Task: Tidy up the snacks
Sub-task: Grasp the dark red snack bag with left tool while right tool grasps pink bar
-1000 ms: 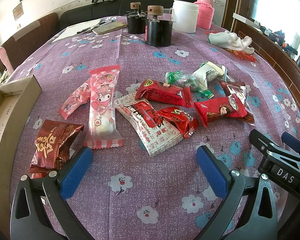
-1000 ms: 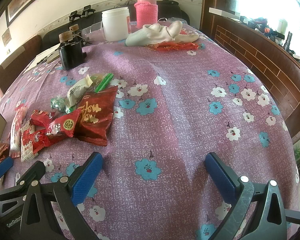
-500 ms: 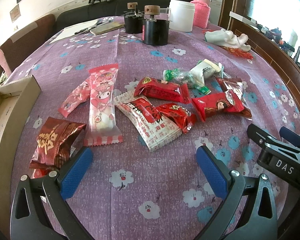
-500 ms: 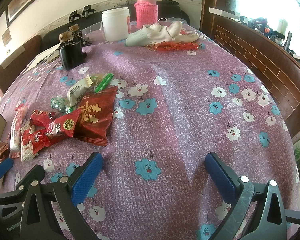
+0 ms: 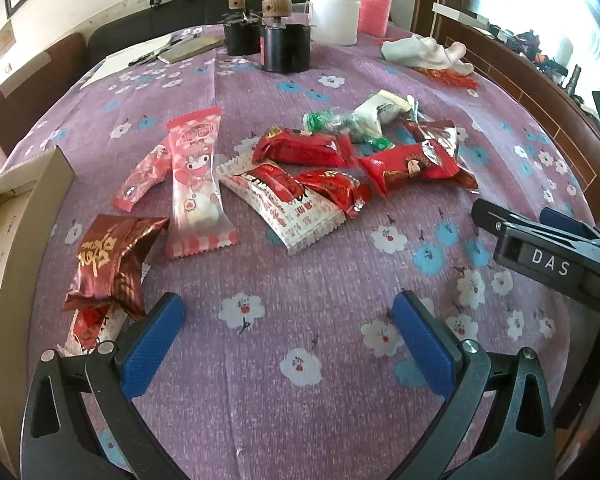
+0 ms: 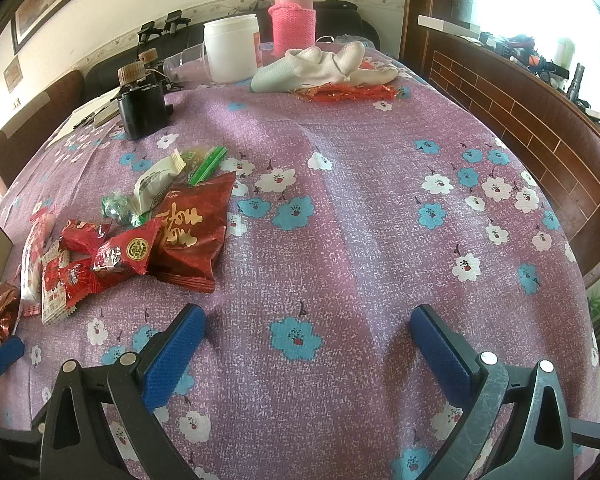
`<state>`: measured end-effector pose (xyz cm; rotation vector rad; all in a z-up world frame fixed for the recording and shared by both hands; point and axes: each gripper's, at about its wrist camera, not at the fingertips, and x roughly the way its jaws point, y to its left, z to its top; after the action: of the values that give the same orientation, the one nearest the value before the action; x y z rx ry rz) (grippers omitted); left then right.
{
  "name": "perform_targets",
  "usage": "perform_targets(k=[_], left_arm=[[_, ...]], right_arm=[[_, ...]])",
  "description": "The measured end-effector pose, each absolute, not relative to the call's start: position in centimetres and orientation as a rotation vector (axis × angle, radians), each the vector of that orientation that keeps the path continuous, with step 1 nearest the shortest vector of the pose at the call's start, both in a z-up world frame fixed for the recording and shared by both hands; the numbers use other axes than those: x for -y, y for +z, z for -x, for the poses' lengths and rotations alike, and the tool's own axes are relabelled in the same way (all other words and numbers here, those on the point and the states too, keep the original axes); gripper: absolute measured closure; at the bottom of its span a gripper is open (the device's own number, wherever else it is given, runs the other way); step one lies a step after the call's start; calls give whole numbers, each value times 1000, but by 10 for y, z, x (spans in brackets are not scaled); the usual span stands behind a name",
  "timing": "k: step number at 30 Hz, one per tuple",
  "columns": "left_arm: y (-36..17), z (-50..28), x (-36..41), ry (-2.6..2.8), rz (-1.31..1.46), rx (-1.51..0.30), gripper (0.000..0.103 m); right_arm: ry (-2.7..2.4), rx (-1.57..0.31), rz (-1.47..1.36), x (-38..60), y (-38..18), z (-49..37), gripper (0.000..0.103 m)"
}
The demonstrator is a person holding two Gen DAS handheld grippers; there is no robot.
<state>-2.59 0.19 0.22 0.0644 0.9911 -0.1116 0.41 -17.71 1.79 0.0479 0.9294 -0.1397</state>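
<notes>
Several snack packets lie on the purple flowered tablecloth (image 5: 300,352). A dark red packet with gold writing (image 5: 112,256) lies at the left. A tall pink packet (image 5: 196,176) and a white-and-red packet (image 5: 284,208) lie in the middle. Red packets (image 5: 408,164) and green candies (image 5: 332,120) lie to the right. My left gripper (image 5: 288,320) is open and empty, above the cloth in front of the packets. My right gripper (image 6: 308,332) is open and empty; a large red packet (image 6: 192,228) lies to its far left.
An open cardboard box (image 5: 16,248) stands at the left table edge. Black containers (image 5: 284,48), a white jar (image 5: 334,14), a pink flask (image 6: 294,20) and white cloth (image 6: 324,68) stand at the back. A wooden ledge (image 6: 520,120) runs along the right.
My left gripper has pulled back and risen a little, so the packets look farther away. My right gripper has hardly moved.
</notes>
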Motion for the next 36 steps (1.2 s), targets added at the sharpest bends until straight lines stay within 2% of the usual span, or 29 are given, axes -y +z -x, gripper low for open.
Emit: perform_targets(k=[12,16,24,27,35,36], left_arm=[[4,41,-1,-133,-69,-1036,0],[15,51,-9,-209,17,-1026,0],[98,113,-69,-257,120,-651,0],[123,120,-98,-203,117,-616,0],[182,169,-188,-21,248,-443,0],[184,173,-197,-5,257,-436,0]], right_arm=[[-146,-927,-52,176,18,-4,0],[-146,-927,-52,177,18,-4,0],[-108,-1013,-46,178,16,-6,0],[-132,-984,-54,175,15,-3,0],[-131,-1061,-54,178,14,-10,0],[-150,-1066,-45,177,15,-9,2]])
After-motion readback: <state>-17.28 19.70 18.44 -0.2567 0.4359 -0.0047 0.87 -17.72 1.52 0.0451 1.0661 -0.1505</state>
